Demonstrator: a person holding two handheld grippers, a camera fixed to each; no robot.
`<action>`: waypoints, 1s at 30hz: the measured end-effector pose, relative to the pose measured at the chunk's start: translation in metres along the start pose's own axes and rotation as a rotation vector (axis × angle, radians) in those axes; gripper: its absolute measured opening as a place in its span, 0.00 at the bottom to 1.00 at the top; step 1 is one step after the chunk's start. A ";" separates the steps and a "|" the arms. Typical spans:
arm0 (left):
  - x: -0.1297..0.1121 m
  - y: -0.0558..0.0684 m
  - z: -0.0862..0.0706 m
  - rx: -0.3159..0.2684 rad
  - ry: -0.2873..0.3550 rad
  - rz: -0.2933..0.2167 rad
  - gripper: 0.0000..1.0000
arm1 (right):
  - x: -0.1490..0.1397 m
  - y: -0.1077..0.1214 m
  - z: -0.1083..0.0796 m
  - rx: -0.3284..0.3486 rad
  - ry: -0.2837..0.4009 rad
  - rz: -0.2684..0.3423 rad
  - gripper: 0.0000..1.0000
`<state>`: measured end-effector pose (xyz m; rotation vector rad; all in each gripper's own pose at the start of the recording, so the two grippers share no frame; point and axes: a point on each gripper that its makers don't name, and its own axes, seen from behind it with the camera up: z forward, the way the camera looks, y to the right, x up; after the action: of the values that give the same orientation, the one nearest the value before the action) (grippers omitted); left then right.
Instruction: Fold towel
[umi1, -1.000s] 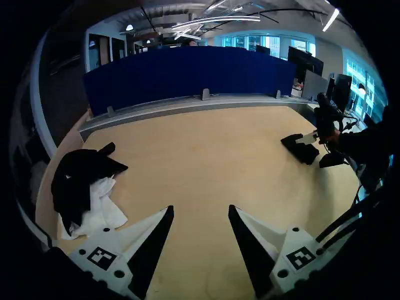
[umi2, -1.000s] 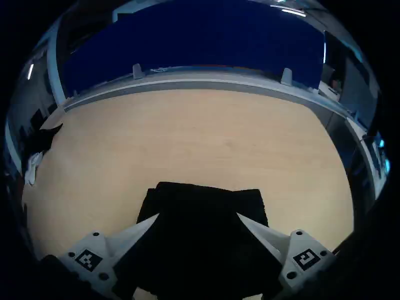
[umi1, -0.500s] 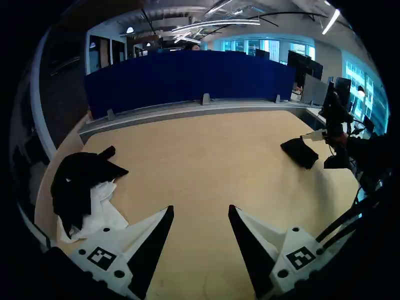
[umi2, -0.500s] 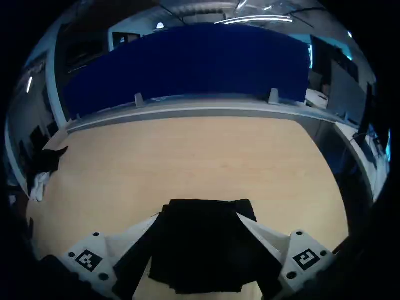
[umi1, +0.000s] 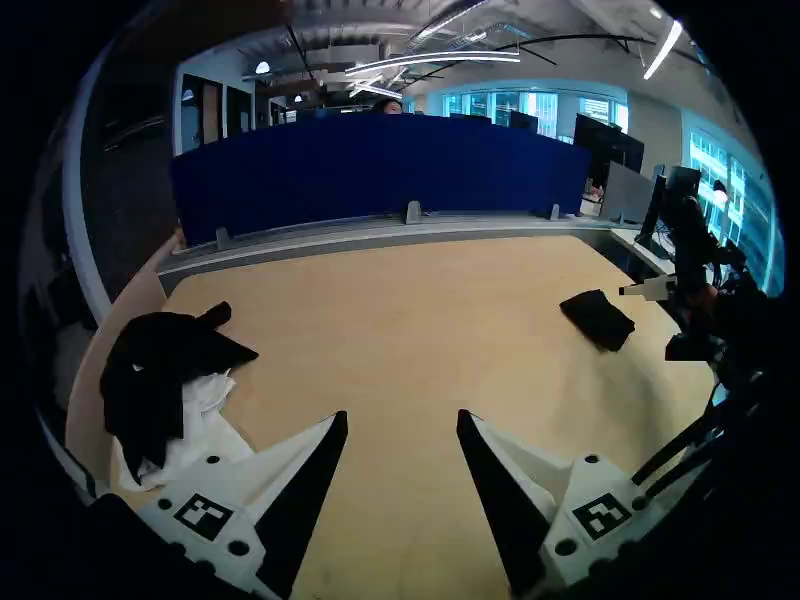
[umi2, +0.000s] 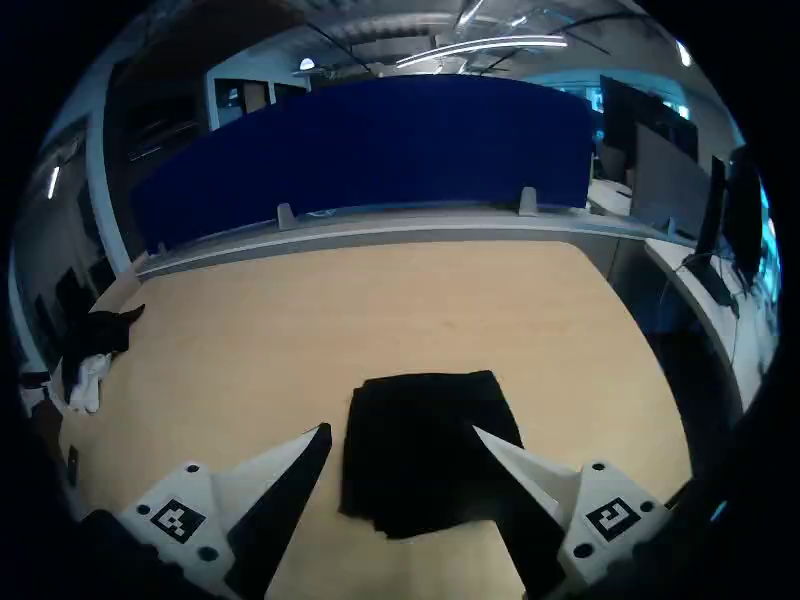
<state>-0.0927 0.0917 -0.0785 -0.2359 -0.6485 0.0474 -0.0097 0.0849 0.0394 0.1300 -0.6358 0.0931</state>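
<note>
In the right gripper view we see the folded black towel (umi2: 425, 455) lying flat on the wooden surface (umi2: 350, 310) at 6 o'clock, framed by our right hand-held gripper (umi2: 400, 430), fingers wide and clamping nothing. Our left hand-held gripper (umi1: 400, 415) hangs wide open; in its view a heap of black and white cloth (umi1: 165, 375) lies at 9 o'clock, the towel at 3 o'clock

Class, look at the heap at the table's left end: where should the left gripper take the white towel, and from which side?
Probably best: grip the white towel by its bare flap, which spills flat onto the wooden table toward the left gripper. Come in low from the open table side; the black cloth drapes over the rest.
</note>
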 end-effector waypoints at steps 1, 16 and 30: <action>0.001 -0.001 0.000 0.000 0.006 -0.003 0.80 | -0.001 -0.004 -0.005 0.001 0.003 0.001 1.00; 0.013 -0.012 0.006 0.003 0.087 -0.033 0.80 | 0.014 -0.074 -0.071 0.012 0.195 0.021 1.00; 0.029 -0.040 0.008 0.051 0.214 -0.115 0.80 | 0.052 -0.107 -0.117 -0.104 0.454 0.052 1.00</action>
<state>-0.0759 0.0580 -0.0455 -0.1516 -0.4461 -0.0711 0.1145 -0.0011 -0.0328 -0.0102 -0.1895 0.1345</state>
